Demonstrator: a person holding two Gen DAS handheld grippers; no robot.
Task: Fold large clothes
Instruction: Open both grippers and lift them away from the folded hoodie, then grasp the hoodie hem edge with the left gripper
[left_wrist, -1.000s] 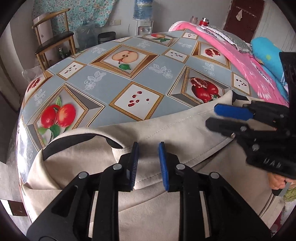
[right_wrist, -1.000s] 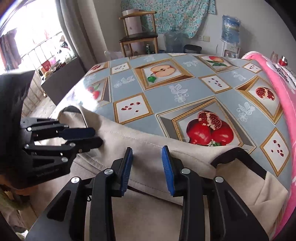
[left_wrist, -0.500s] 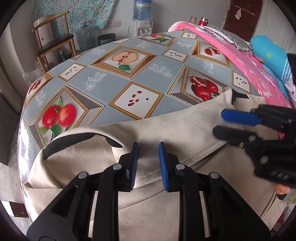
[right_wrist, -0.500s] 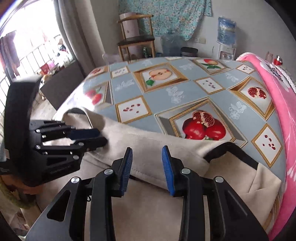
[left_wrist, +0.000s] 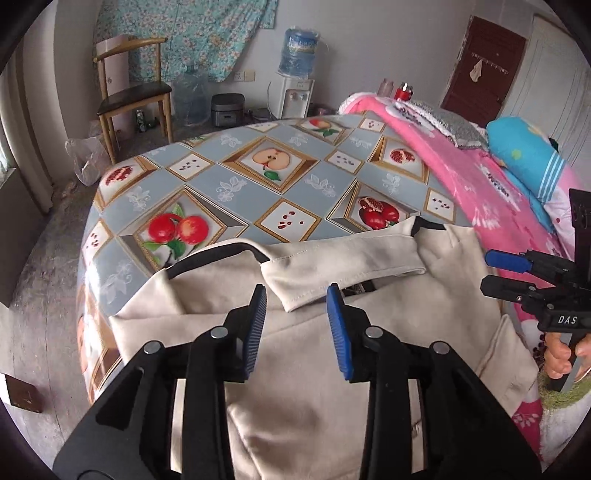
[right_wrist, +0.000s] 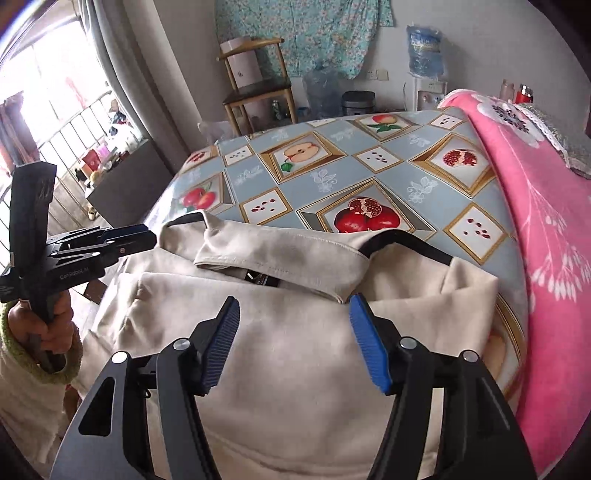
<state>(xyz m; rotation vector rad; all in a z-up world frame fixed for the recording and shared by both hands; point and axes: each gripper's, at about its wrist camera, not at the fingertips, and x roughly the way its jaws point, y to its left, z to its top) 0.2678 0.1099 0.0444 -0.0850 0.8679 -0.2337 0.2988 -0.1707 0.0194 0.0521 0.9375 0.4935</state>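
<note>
On the fruit-print table (left_wrist: 229, 184), near edge, lies the beige garment (left_wrist: 314, 387), most of it draped toward us, with a folded band (left_wrist: 343, 258) of it lying across its far side and black trim showing at both far corners. We hold both tools above it, touching nothing as far as we can tell. Left gripper (left_wrist: 297, 325): jaws apart at a middling gap, empty, hovering just near of the band's left end. Right gripper (right_wrist: 293, 341): jaws wide, empty, over the garment's middle, its right pad near the band's right end. In the right wrist view the left gripper (right_wrist: 122, 240) sits off the garment's left corner; in the left wrist view the right gripper (left_wrist: 517, 273) sits off the right side.

Judgement: one fold looks laid, next grasp not yet made. To do it well, we'd:
- pick matching points left and right so the fold line stays straight
- pinch a single clean edge, not the band plus layers under it
- close fully before lifting; fabric looks thick and soft, may slip
- lift both sides together, keep the cloth taut between grippers
- watch the pink blanket (right_wrist: 535, 221) on the right; avoid snagging it.
</note>
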